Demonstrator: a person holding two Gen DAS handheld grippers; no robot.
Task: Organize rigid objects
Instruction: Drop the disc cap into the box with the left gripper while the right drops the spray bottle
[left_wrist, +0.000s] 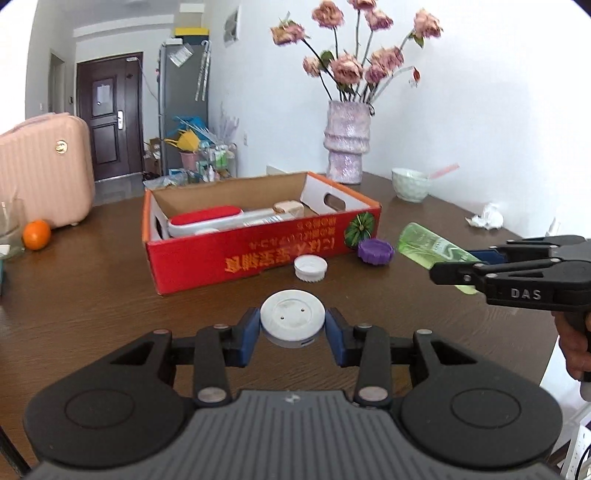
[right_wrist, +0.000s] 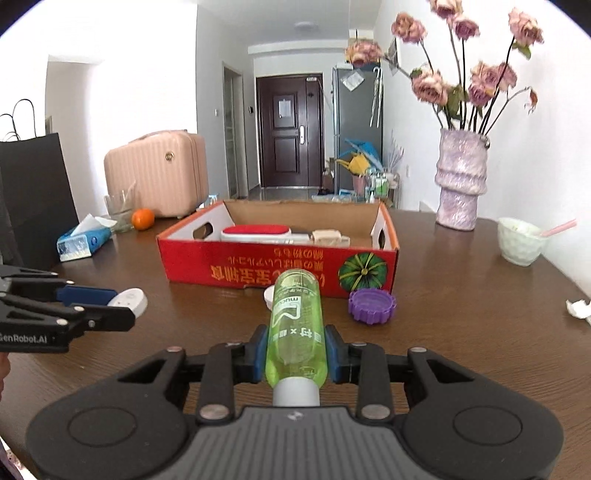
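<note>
White round disc clamped in L gripper; R gripper clamps green bottle.

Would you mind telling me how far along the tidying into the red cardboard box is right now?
Done: a red-and-white brush and a tan block already lie in the red cardboard box. In hand: the left gripper clamps a round white disc; the right gripper clamps a green plastic bottle, both short of the box. Left: a purple ridged cap and a white cap on the brown table.
</note>
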